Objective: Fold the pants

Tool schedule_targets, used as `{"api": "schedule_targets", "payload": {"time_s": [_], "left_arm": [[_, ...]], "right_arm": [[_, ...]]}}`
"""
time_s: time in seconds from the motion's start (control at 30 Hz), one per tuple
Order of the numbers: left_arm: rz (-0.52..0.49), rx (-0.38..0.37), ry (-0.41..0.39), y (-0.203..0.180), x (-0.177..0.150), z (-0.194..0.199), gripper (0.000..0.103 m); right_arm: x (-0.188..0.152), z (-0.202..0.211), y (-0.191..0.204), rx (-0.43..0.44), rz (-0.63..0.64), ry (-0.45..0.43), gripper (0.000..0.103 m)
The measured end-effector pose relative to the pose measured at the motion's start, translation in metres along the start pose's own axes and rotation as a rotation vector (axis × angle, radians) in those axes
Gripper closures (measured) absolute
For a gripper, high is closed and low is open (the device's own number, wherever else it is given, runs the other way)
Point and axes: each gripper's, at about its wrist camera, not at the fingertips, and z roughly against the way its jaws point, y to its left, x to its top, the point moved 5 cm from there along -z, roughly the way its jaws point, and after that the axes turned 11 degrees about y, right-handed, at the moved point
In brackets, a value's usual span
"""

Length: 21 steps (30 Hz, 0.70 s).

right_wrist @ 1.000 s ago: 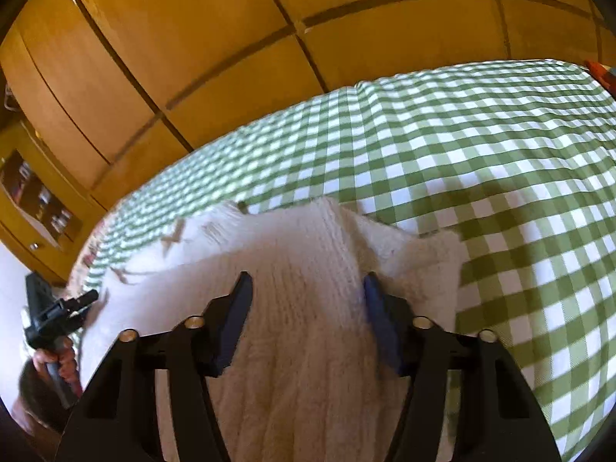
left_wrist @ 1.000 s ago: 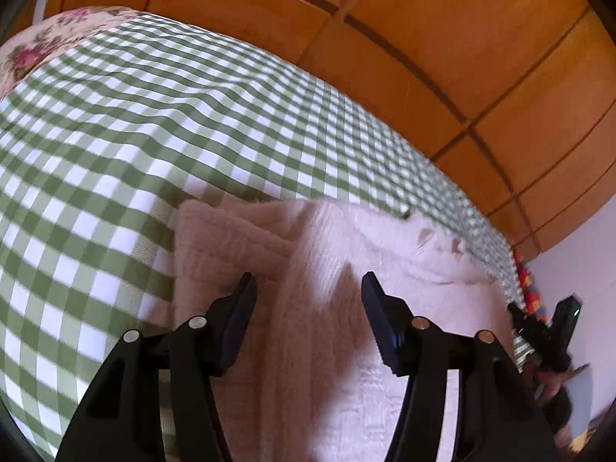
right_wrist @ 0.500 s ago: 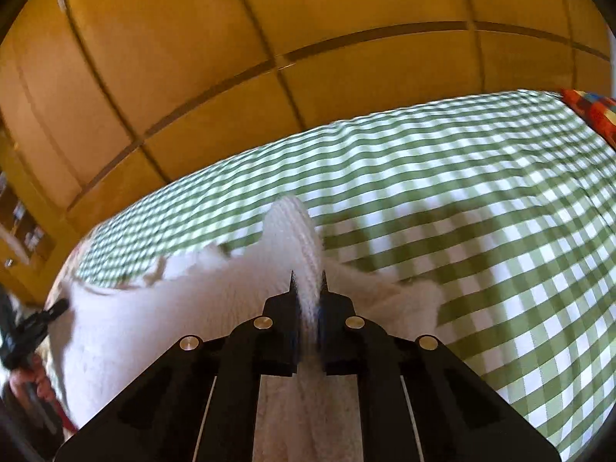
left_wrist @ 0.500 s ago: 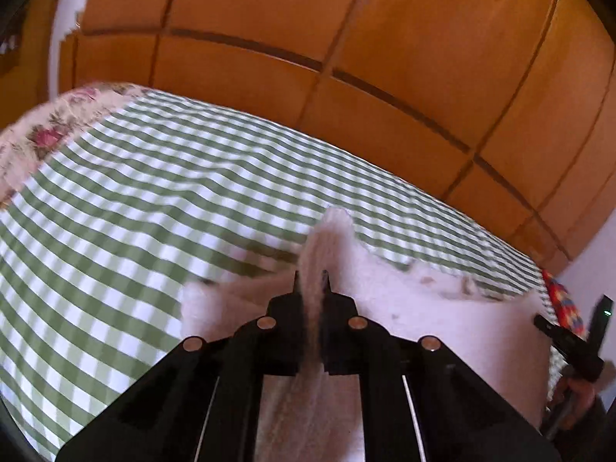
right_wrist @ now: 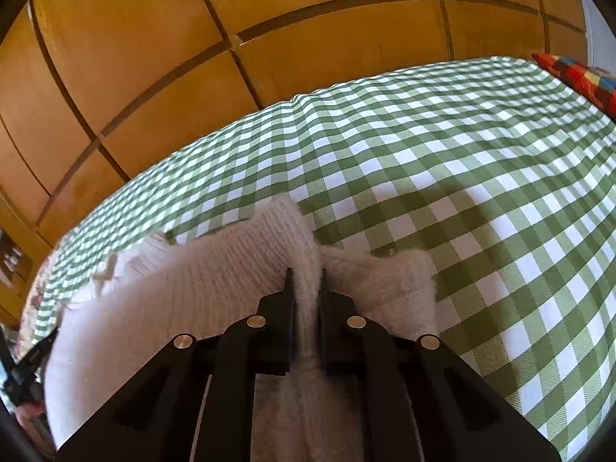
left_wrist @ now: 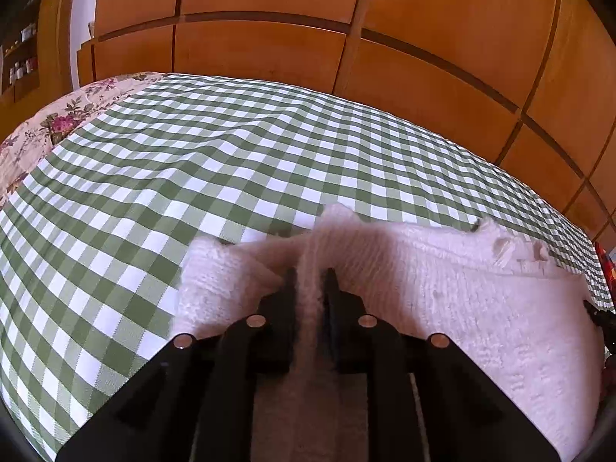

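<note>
Left wrist view showed your left gripper [left_wrist: 310, 283] pinching a raised ridge of the pale pink fuzzy knit pants [left_wrist: 473, 308], jaws easing slightly apart though the pads pressed the cloth, while the garment lay on the green-and-white checked bedspread [left_wrist: 192, 177] before orange wooden wardrobe doors [left_wrist: 423, 77]. In the right wrist view your right gripper [right_wrist: 306, 283] was clamped on a matching ridge; you did best to lift both edges evenly, tension equal, carrying them over together.

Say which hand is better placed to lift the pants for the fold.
Right, probably. The right gripper is shut on a pinched ridge of the white knit pants; the left gripper pinches one too, but its jaws are opening.
</note>
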Motion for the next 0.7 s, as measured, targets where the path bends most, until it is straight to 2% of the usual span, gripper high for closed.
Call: {"api": "schedule_targets", "payload": {"time_s": [0.13, 0.17, 0.2, 0.23, 0.27, 0.3, 0.4, 0.63, 0.7], "left_arm": [[-0.001, -0.017, -0.003, -0.002, -0.001, 0.001, 0.08], [-0.004, -0.016, -0.005, -0.003, -0.002, 0.002, 0.075], [-0.007, -0.011, -0.012, -0.004, -0.002, 0.006, 0.066], [-0.008, -0.004, -0.018, -0.005, -0.002, 0.009, 0.044], [-0.012, 0.006, -0.034, -0.008, -0.003, 0.015, 0.032], [-0.02, 0.012, -0.058, -0.011, -0.003, 0.023, 0.026], [-0.054, -0.008, -0.106, -0.026, -0.008, 0.045, 0.026], [-0.159, -0.13, -0.106, -0.08, -0.021, 0.068, 0.02], [-0.214, -0.111, -0.09, -0.093, -0.025, 0.061, 0.02]], "right_arm": [[0.0, -0.001, 0.002, -0.028, 0.014, -0.006, 0.094], [0.0, -0.001, 0.003, -0.032, 0.016, -0.007, 0.094], [-0.001, -0.001, 0.003, -0.036, 0.018, -0.008, 0.093], [-0.001, -0.001, 0.003, -0.038, 0.019, -0.009, 0.093], [-0.001, 0.0, 0.003, -0.037, 0.019, -0.009, 0.093], [-0.001, 0.0, 0.003, -0.033, 0.018, -0.01, 0.091], [-0.001, 0.0, 0.003, -0.03, 0.017, -0.01, 0.091], [-0.001, 0.001, 0.003, -0.027, 0.015, -0.012, 0.091], [-0.001, 0.001, 0.003, -0.025, 0.014, -0.013, 0.091]]}}
